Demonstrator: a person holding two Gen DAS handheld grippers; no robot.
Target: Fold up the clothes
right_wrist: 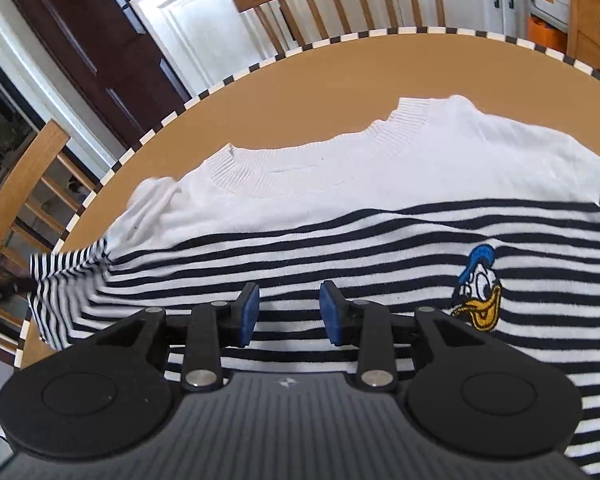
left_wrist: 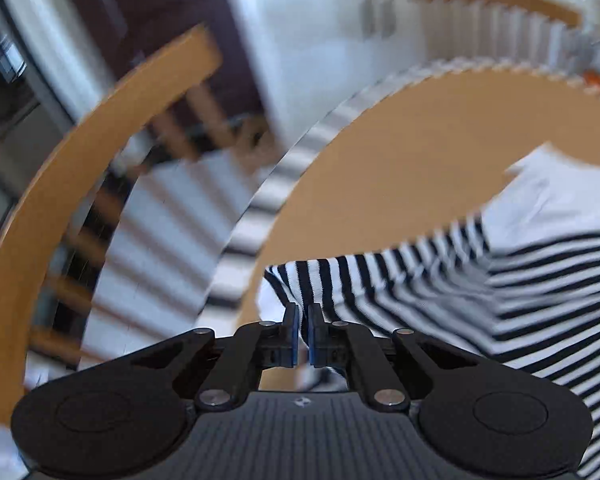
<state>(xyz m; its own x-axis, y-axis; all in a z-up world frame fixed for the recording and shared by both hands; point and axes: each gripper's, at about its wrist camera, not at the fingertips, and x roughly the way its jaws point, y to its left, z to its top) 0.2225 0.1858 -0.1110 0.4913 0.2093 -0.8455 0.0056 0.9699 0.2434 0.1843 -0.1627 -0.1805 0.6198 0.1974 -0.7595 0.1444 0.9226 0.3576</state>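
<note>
A striped sweater [right_wrist: 340,232] with a plain white yoke and ribbed collar is seen spread across a round brown table [right_wrist: 340,72] edged in a black-and-white check. The garment lies front up, a cartoon duck patch [right_wrist: 478,290] stitched on the chest at the picture's right.

The left gripper [left_wrist: 303,316] is angled steeply down at the table's near edge, its blue pads [left_wrist: 293,334] drawn together on the end of a striped sleeve [left_wrist: 300,280]. The sleeve is lifted and pulled taut from the shoulder, as is shown in the right wrist view, where the cloth [right_wrist: 64,276] is stretched out past the table's rim at the picture's left and a dark tip of the other tool is glimpsed beside it. The left wrist view is heavily blurred.

The right gripper [right_wrist: 289,314] is held tilted down over the lower middle of the sweater, its jaws standing apart with nothing between them; striped fabric is seen through the gap. Whether its fingertips touch the cloth cannot be told.

Wooden chairs [right_wrist: 340,4] are ranged around the table, with white cabinets [right_wrist: 188,28] and a dark door [right_wrist: 84,40] behind.
</note>
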